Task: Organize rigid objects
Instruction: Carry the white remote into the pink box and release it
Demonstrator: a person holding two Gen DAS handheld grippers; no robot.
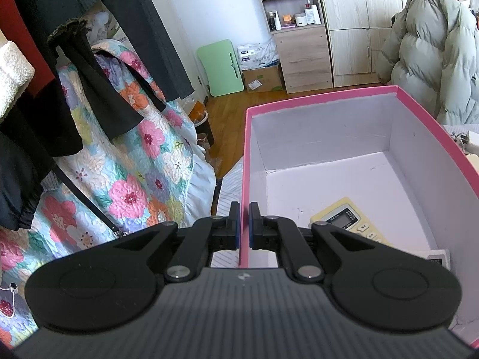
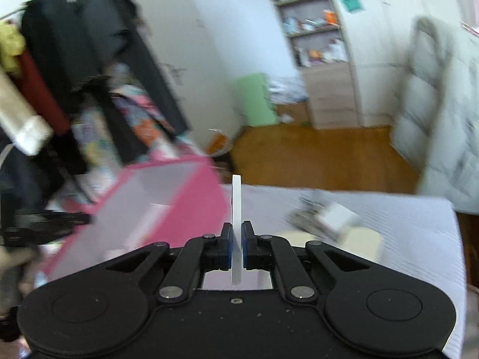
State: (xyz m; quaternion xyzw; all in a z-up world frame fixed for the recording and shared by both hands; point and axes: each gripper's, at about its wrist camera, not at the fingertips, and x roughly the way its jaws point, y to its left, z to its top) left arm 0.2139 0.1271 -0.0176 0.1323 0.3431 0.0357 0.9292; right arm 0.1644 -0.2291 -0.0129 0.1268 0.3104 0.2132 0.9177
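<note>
A pink box (image 1: 329,95) with a white inside stands open in the left wrist view. A cream remote control (image 1: 350,220) and a small white device (image 1: 438,258) lie on its floor. My left gripper (image 1: 244,209) is shut on the box's left wall. In the blurred right wrist view my right gripper (image 2: 236,230) is shut on a thin white flat object (image 2: 236,203), held edge-on above the table, to the right of the pink box (image 2: 191,203).
A white striped table surface (image 2: 404,239) carries a white block (image 2: 338,218), a cream object (image 2: 359,243) and tangled cables (image 2: 302,212). Hanging dark clothes (image 1: 89,59) and a floral quilt (image 1: 134,164) are at the left. A puffy grey coat (image 1: 434,53) is at the right.
</note>
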